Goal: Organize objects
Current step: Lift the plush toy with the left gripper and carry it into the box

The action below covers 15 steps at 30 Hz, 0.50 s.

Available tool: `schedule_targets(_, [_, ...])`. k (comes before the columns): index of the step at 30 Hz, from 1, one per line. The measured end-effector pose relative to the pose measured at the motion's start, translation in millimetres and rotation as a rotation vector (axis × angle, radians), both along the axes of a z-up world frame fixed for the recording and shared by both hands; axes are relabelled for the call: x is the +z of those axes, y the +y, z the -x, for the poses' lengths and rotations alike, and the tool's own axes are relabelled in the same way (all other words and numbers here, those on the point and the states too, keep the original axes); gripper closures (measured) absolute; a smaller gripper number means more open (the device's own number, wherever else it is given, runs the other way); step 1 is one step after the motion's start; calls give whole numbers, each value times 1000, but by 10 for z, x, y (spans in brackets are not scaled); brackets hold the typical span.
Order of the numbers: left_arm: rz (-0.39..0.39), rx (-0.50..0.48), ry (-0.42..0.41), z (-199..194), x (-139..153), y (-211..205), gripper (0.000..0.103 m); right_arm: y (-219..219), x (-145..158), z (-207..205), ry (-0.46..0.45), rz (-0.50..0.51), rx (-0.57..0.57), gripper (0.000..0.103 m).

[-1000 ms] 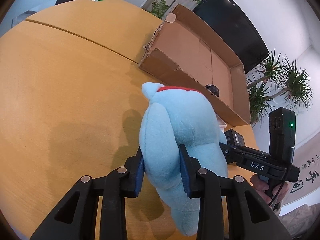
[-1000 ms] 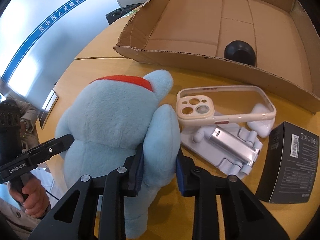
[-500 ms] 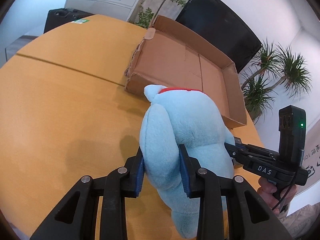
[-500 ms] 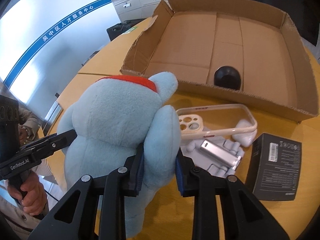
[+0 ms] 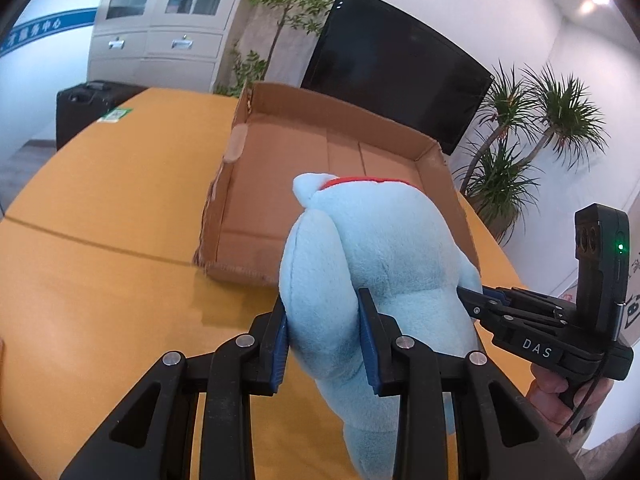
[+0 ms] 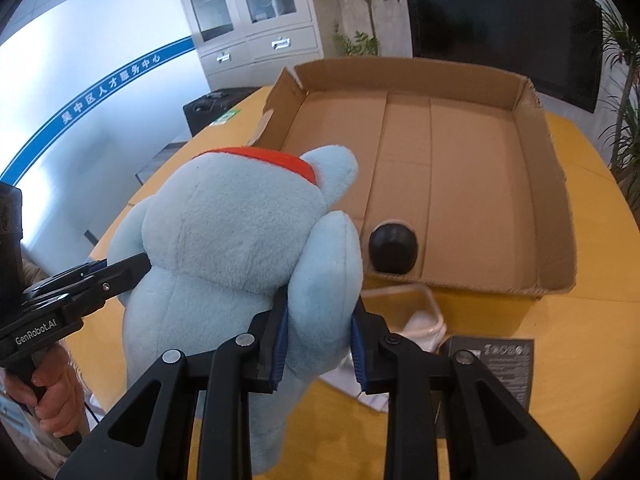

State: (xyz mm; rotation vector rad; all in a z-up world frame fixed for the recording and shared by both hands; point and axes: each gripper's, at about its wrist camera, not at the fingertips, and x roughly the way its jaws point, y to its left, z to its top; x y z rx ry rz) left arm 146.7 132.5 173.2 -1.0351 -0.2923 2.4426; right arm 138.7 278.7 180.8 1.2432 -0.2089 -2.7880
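Observation:
A light blue plush toy [image 5: 384, 256] with a red collar is held in the air by both grippers, one on each arm of the toy. My left gripper [image 5: 322, 344] is shut on its left arm. My right gripper [image 6: 318, 344] is shut on its right arm [image 6: 328, 272]; the toy's body also shows in the right wrist view [image 6: 224, 248]. The toy hangs in front of and above the near wall of an open cardboard box [image 6: 460, 152], which also shows in the left wrist view [image 5: 288, 168]. A black ball-like object [image 6: 393, 249] lies inside the box.
On the yellow table [image 5: 100, 280] below, near the box, lie a clear phone case [image 6: 404, 304], a white stand [image 6: 420, 334] and a black carton [image 6: 496, 368]. A dark screen [image 5: 396, 68], plants [image 5: 528, 152] and a cabinet [image 6: 256, 20] stand behind.
Both grippers have lifted the plush toy up off the table and carried it toward the box. The table items have dropped lower in the right wrist view.

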Motion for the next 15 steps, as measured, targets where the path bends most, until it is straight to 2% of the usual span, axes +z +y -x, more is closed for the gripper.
schedule_targets(6, [26,-3,23,261,245,116,74,76,165,140,37,-8,-34,79])
schedule_targets(15, [58,-3,25,667,374,292,74,169,275,372,50,-40,-74,79])
